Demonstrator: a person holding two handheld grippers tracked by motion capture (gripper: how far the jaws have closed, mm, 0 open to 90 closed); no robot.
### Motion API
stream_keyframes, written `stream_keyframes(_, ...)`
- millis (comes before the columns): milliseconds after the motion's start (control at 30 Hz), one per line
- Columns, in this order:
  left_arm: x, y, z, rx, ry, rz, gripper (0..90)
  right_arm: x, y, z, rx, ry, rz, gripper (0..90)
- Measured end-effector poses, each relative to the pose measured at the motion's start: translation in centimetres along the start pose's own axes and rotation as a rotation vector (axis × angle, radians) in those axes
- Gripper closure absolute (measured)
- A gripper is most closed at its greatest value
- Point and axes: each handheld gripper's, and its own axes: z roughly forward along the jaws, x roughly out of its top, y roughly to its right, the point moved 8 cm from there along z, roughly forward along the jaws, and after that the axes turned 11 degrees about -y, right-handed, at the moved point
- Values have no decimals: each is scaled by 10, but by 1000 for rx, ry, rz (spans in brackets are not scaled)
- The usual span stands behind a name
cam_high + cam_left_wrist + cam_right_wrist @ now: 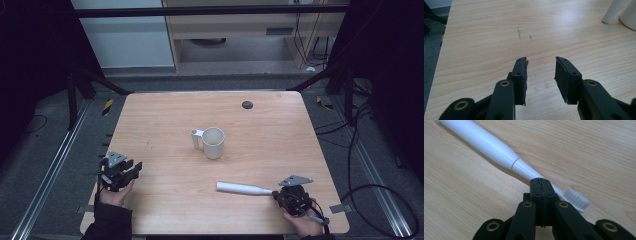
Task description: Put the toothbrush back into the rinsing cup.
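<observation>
A white mug (214, 142) stands upright at the middle of the wooden table (165, 115), its handle turned left. The mug's edge (630, 15) shows at the top right of the left gripper view. My left gripper (133, 169) (541, 67) rests near the table's front left and is open, with bare wood between its jaws. A white electric toothbrush (242, 188) (481, 142) lies flat at the front right. My right gripper (275, 193) (541, 181) is shut, pads pressed together, sitting over the toothbrush's thin neck. The bristle head (576, 200) pokes out beside the jaws.
A small dark round mark (247, 104) sits near the table's far edge. Metal rails and cables run along the floor on both sides of the table. A pale cabinet stands behind it.
</observation>
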Motion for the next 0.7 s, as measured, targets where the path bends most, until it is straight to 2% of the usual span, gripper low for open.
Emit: stream_keyframes(700, 0, 1, 0, 6, -1, 5, 608, 11, 14, 7, -57, 0, 25, 900)
